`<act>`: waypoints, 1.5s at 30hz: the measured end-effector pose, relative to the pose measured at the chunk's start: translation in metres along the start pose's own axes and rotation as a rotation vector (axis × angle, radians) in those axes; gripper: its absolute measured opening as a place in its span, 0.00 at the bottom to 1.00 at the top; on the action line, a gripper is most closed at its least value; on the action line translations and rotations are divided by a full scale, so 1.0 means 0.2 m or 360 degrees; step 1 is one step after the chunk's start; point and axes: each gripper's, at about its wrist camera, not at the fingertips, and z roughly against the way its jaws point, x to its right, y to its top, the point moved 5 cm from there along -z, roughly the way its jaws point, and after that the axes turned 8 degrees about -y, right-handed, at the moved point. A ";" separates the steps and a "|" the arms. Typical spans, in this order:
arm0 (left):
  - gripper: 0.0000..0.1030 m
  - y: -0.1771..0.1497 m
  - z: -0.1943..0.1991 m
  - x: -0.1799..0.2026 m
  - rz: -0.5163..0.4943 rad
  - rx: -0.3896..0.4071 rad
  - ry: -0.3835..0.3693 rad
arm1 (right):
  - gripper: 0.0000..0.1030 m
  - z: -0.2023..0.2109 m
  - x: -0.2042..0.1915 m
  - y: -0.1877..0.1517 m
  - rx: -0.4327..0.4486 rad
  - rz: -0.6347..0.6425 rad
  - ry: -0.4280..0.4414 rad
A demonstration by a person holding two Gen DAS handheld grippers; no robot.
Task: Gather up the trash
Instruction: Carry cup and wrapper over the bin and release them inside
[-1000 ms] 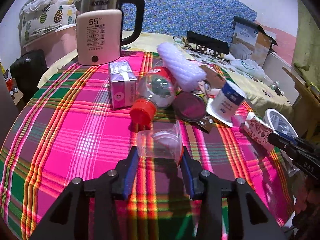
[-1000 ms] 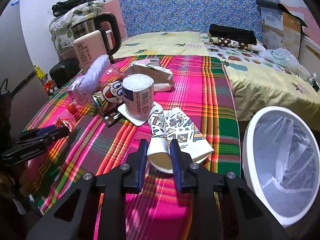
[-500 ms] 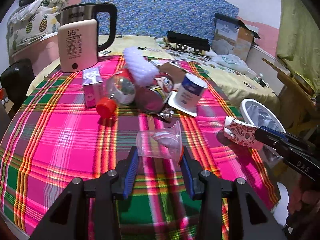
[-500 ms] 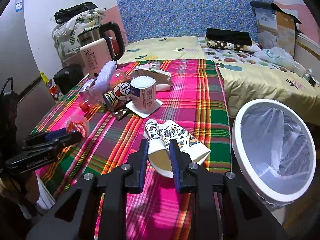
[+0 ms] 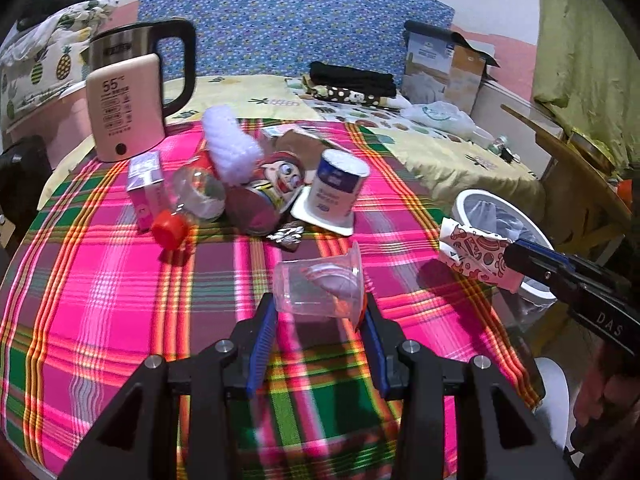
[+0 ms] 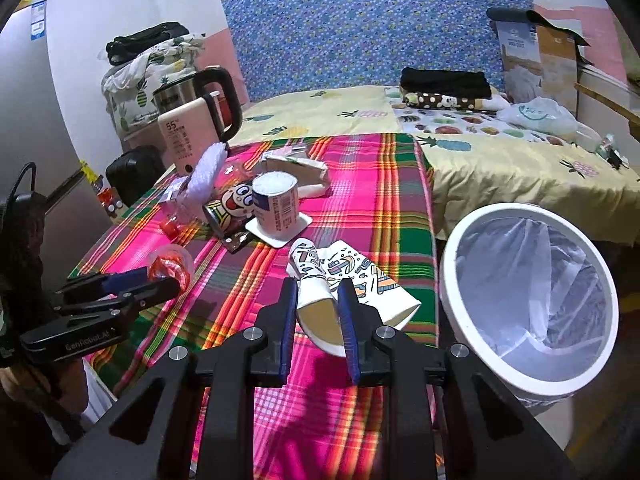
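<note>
Paper cup [image 6: 320, 300], pinched flat in right gripper [image 6: 318, 312]; bin [image 6: 528, 300] at three o'clock, nearer than left gripper [image 5: 320, 312] clamping plastic cup [image 5: 320, 284].

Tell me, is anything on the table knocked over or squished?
Yes. A clear bottle with a red cap lies tipped on its side by the cartoon can, also lying down. The patterned paper cup in the right gripper is squashed flat.

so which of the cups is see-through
The clear plastic cup clamped sideways in the left gripper. The crushed paper cup in the right gripper is printed and opaque, and the yogurt cup on the table is white and blue.
</note>
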 end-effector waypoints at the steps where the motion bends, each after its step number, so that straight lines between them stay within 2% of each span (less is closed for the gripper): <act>1: 0.42 0.01 -0.01 0.02 -0.0011 -0.0003 -0.0008 | 0.21 0.00 0.02 0.00 0.0006 -0.0009 -0.0010; 28: 0.42 0.18 -0.27 0.62 -0.0328 -0.0074 -0.0333 | 0.21 0.17 0.51 -0.04 0.0092 -0.0271 -0.0325; 34: 0.42 0.21 -0.34 0.75 -0.0384 -0.0088 -0.0398 | 0.21 0.17 0.60 -0.06 0.0079 -0.0316 -0.0373; 45: 0.42 0.19 -0.50 0.91 -0.0459 -0.0186 -0.0493 | 0.21 0.13 0.72 -0.13 0.0010 -0.0389 -0.0415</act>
